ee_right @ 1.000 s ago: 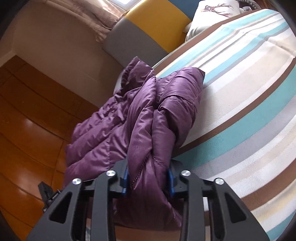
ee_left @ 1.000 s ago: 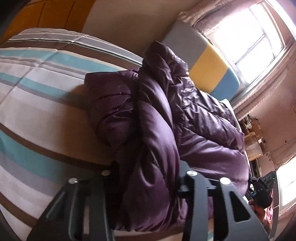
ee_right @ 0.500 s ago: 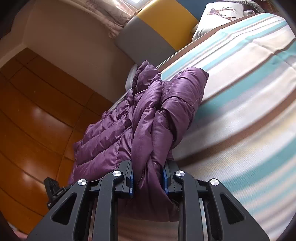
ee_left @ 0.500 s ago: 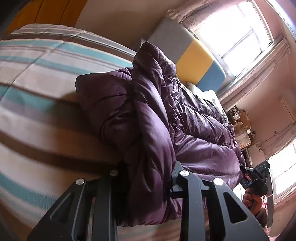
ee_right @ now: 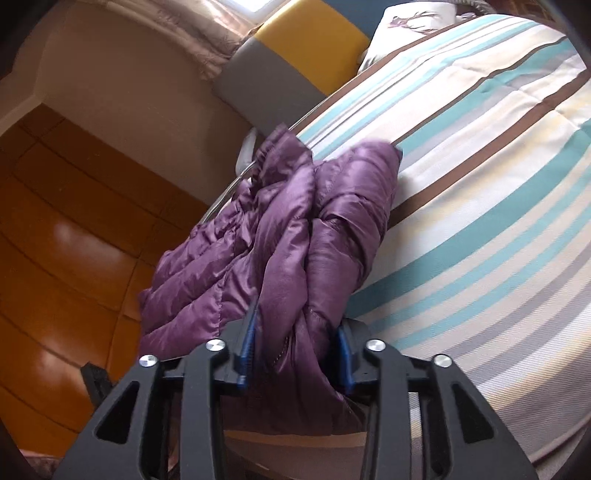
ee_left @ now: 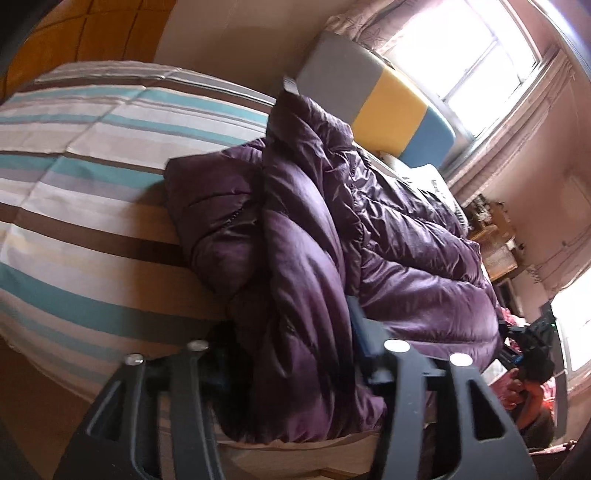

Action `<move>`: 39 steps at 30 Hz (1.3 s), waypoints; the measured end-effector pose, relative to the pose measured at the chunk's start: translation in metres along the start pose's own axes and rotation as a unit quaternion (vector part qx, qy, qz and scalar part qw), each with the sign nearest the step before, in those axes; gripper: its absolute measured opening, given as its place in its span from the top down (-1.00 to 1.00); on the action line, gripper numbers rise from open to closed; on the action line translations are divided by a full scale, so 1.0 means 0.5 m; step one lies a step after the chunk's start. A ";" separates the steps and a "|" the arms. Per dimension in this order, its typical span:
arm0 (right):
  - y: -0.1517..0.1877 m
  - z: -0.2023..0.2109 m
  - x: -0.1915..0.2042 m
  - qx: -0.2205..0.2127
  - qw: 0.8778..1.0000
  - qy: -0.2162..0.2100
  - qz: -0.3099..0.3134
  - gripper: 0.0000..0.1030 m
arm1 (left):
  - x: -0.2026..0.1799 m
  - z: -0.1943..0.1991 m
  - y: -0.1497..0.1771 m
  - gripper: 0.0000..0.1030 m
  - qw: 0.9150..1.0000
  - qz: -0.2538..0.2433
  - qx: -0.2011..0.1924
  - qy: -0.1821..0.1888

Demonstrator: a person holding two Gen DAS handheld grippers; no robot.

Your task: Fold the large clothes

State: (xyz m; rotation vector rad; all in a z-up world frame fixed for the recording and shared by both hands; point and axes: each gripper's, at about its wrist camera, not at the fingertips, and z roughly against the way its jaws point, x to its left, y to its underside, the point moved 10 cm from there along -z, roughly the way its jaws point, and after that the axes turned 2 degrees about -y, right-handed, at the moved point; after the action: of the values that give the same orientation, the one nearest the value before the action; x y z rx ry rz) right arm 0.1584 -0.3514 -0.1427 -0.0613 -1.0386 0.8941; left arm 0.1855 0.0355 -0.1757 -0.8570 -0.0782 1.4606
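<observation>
Both grippers carry the jacket edge across the bed

Nearest, the left gripper (ee_left: pixel 291 354) and right gripper (ee_right: pixel 295 347) stay clenched on the purple puffer jacket (ee_left: pixel 369 221); since a second ago its bulk has slid along the striped duvet (ee_right: pixel 480 184), so the fold seems underway.

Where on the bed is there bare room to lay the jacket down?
Bare striped bedspread runs from the purple jacket toward the pillow and headboard. It is crowded along the bed's edge, where both the left gripper and right gripper pinch bunched folds.
</observation>
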 end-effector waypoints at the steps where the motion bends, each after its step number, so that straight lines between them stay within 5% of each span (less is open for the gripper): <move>1: -0.007 0.007 -0.003 -0.004 1.000 0.006 -0.001 0.15 | 0.003 0.009 -0.003 -0.36 1.000 0.000 -0.005 -0.008; 4: -0.027 0.033 -0.012 -0.025 0.999 0.037 0.010 -0.04 | 0.020 0.042 -0.011 -0.64 0.999 -0.002 -0.025 -0.046; 11: -0.113 0.047 0.026 -0.064 0.994 0.069 0.056 -0.21 | 0.023 0.084 -0.090 -0.77 0.994 -0.003 -0.068 -0.091; 17: -0.157 -0.065 0.096 -0.030 0.989 0.091 0.114 -0.28 | -0.047 0.018 -0.175 -0.83 0.992 -0.038 -0.059 -0.109; 21: -0.170 -0.140 0.093 0.004 0.976 0.155 0.153 -0.28 | -0.074 -0.067 -0.192 -0.83 0.990 -0.052 -0.024 -0.129; 22: -0.171 -0.151 0.091 0.009 0.973 0.166 0.162 -0.26 | -0.072 -0.089 -0.192 -0.76 0.988 -0.059 -0.015 -0.141; 23: -0.169 -0.164 0.089 0.014 0.967 0.181 0.177 0.08 | -0.069 -0.106 -0.192 -0.64 0.987 -0.063 -0.008 -0.147; 24: -0.164 -0.174 0.087 0.020 0.961 0.197 0.194 0.42 | -0.065 -0.124 -0.184 -0.25 0.986 -0.065 0.003 -0.152; 28: -0.149 -0.167 0.095 0.027 0.951 0.203 0.234 0.81 | -0.069 -0.129 -0.170 0.59 0.990 -0.044 0.004 -0.134; 31: -0.164 -0.133 0.126 0.008 0.950 0.194 0.244 0.85 | -0.083 -0.102 -0.183 0.78 0.992 -0.036 -0.016 -0.119; 39: -0.204 -0.126 0.150 -0.019 0.956 0.184 0.229 0.85 | -0.095 -0.090 -0.256 0.81 0.991 -0.001 -0.058 -0.117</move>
State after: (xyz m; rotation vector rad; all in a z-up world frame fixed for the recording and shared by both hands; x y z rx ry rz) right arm 0.2839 -0.3463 -0.0777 -0.5010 -0.6974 1.2250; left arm 0.3077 -0.0113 -0.1164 -0.7756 -0.3415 1.5621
